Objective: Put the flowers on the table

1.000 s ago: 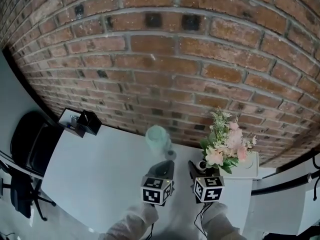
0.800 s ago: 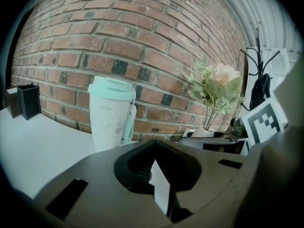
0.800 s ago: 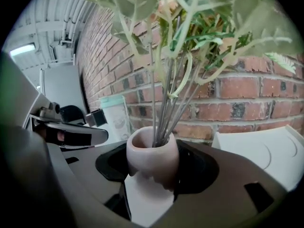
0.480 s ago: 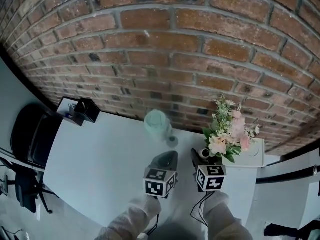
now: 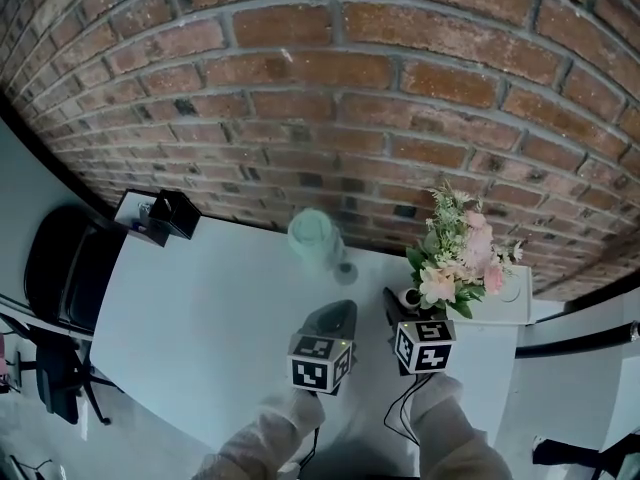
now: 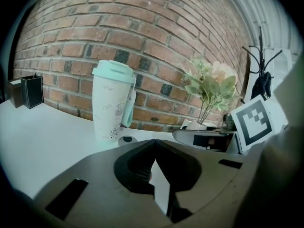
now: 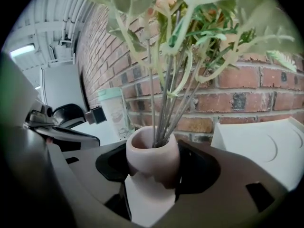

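Your right gripper is clamped on one small pink vase holding the single bunch of flowers, right of centre in the head view at the white table's right end. Your left gripper, lower centre, has its jaws tip to tip with nothing between them. One mint cup stands centre. One black box sits at the left.

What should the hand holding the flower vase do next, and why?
Probably lower the right gripper until the pink vase rests on the white table. Its jaws are clamped on the vase, the flowers stand upright in it, and bare tabletop lies beneath.
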### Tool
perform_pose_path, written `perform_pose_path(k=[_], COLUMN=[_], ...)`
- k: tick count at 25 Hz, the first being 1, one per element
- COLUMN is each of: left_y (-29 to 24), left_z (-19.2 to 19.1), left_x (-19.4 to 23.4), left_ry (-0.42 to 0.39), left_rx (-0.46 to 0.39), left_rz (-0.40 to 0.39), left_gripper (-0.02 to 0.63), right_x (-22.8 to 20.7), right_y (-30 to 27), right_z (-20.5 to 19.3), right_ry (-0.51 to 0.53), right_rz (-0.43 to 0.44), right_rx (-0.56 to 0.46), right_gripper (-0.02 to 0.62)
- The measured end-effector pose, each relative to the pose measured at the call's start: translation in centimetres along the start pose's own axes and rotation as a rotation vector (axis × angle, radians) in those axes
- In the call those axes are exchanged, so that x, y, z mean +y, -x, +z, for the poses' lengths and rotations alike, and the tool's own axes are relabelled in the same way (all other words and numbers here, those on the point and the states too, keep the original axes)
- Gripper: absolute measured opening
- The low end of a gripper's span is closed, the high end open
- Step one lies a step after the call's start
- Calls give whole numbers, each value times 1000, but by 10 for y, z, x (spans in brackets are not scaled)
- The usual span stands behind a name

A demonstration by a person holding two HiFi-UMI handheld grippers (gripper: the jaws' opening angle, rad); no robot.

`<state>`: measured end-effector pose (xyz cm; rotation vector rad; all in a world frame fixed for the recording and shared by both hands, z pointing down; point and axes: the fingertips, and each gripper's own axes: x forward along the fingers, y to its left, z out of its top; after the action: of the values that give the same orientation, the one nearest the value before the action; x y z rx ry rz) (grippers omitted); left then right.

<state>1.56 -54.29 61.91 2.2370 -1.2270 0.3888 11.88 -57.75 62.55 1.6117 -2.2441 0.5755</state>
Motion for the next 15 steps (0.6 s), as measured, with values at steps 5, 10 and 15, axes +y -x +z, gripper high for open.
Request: perform_pose_path(k=[5, 10, 15], left_y=[6, 12, 16], left_z=[-1, -2, -2], left_x=[1, 2, 3], left_ry=[10, 16, 19], left_rx=[-1, -2, -4], left_rz=[5, 12, 15], left_gripper=[9, 9, 9], right_x=[0, 3, 6], right_y=[-1, 0, 0], right_z=[-1, -6, -9], right_ry=[-1, 3, 6], right_rz=[-2, 9, 14], right_rx=[23, 52, 53], right_gripper=[241, 241, 241])
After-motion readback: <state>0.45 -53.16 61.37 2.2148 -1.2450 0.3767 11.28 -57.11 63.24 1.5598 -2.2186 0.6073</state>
